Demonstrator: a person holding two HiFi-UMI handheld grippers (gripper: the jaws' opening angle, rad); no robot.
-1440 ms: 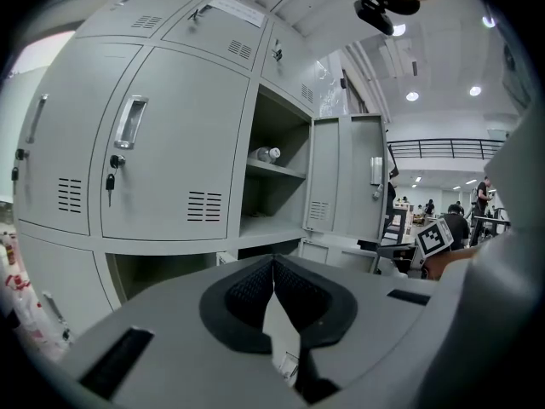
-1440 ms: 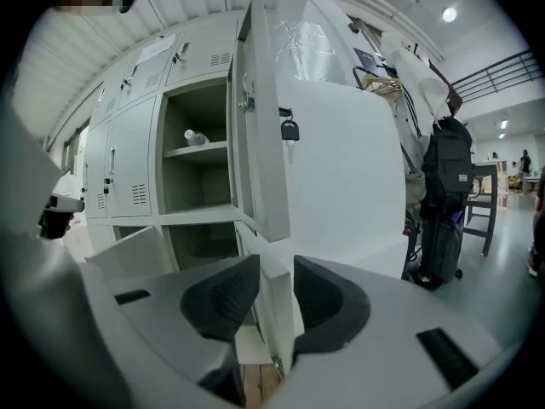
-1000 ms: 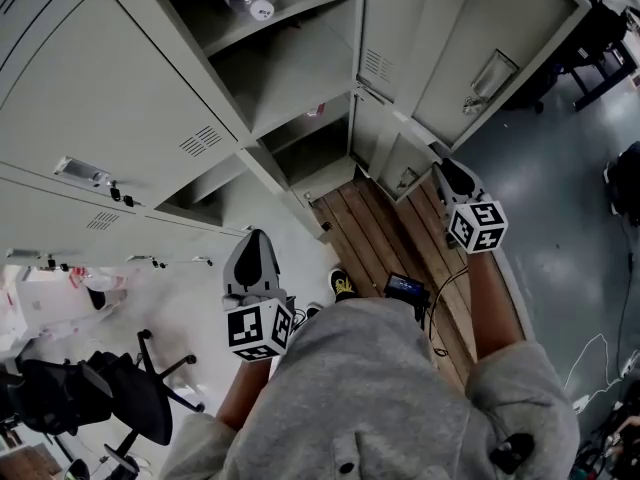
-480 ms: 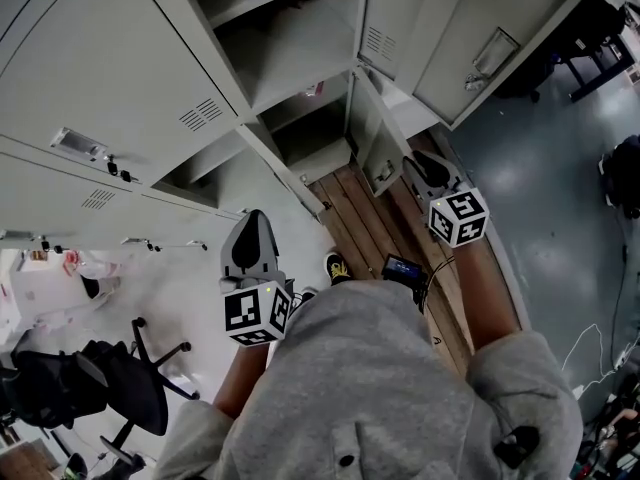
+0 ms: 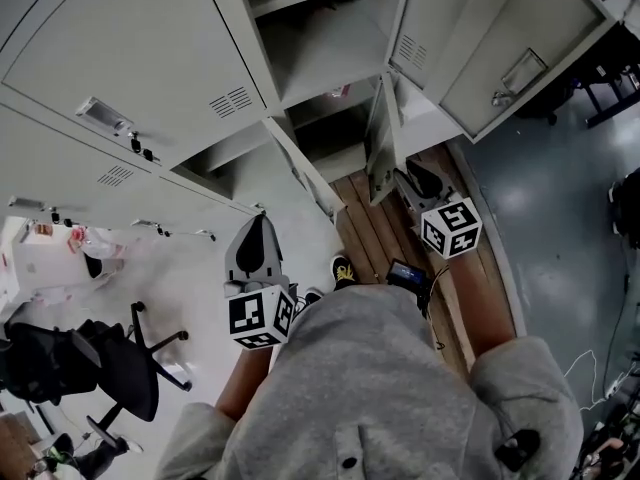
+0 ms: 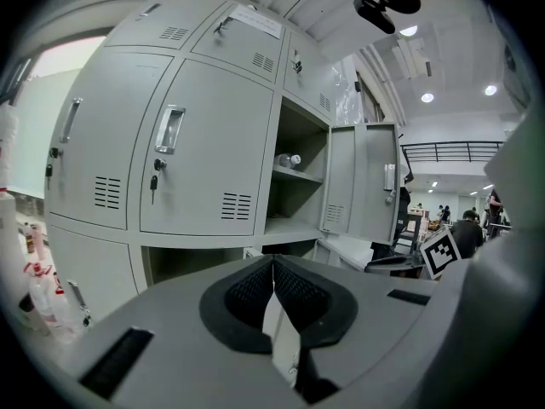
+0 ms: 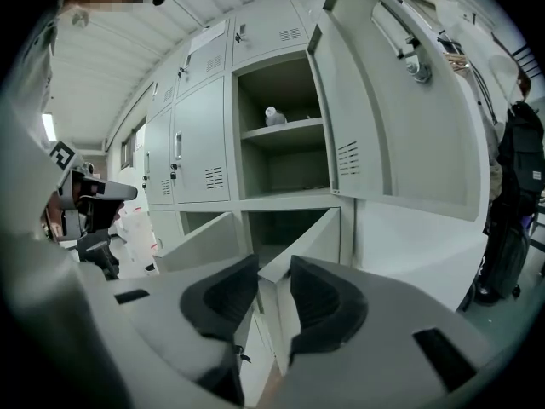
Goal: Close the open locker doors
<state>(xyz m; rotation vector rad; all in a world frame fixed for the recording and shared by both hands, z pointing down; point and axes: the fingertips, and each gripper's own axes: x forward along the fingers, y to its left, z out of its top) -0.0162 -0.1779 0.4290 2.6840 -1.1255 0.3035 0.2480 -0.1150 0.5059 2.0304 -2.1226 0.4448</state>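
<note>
at the open bays of the locker bank [image 5: 150, 58], the pale grey upper door [image 7: 400, 118] stands swung wide, and below it the lower door [image 7: 311, 237] juts out, long edge upright, straight ahead of the right gripper [image 7: 273, 273], whose parted jaws frame its free edge. the left gripper [image 6: 272, 269], clenched on nothing, sits farther away.

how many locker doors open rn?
3: the upper door swung wide at right, the lower left door and the lower right door, both partly open below it. Others may lie out of frame.
</note>
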